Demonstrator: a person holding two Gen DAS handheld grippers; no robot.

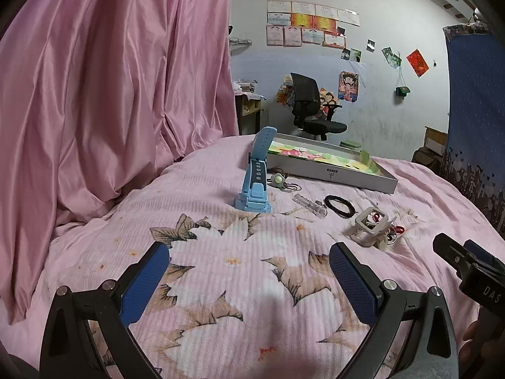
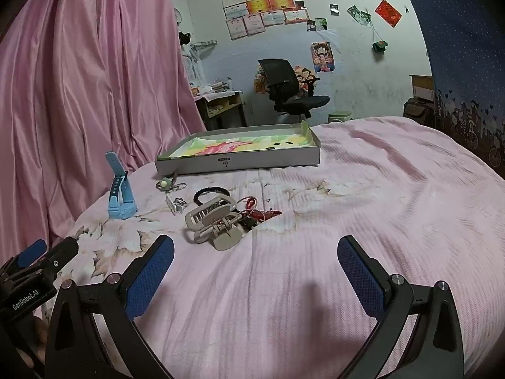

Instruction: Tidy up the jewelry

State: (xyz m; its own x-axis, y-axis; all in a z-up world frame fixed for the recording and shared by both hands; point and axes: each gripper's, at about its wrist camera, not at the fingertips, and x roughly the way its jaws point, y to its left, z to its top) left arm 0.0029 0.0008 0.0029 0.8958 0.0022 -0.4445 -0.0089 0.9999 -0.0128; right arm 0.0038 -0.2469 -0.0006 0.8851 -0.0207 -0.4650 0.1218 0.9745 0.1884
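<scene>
A shallow grey box (image 1: 347, 179) (image 2: 252, 162) with a colourful lining lies on the pink bed. In front of it lie a blue watch (image 1: 255, 177) (image 2: 120, 194) standing on edge, a small flower charm (image 1: 277, 179) (image 2: 164, 184), a clear clip (image 1: 311, 205) (image 2: 176, 203), a black hair tie (image 1: 339, 206) (image 2: 210, 193), a beige claw clip (image 1: 371, 225) (image 2: 213, 222) and red bands (image 1: 398, 230) (image 2: 260, 213). My left gripper (image 1: 249, 276) is open and empty, short of the watch. My right gripper (image 2: 255, 273) is open and empty, near the claw clip.
A pink curtain (image 1: 110, 79) (image 2: 88, 79) hangs along the left of the bed. A black office chair (image 1: 311, 107) (image 2: 288, 90) and a desk (image 2: 221, 107) stand beyond the bed. A blue curtain (image 1: 473, 110) hangs at right. The floral bedspread (image 1: 252, 315) (image 2: 394, 189) spreads below.
</scene>
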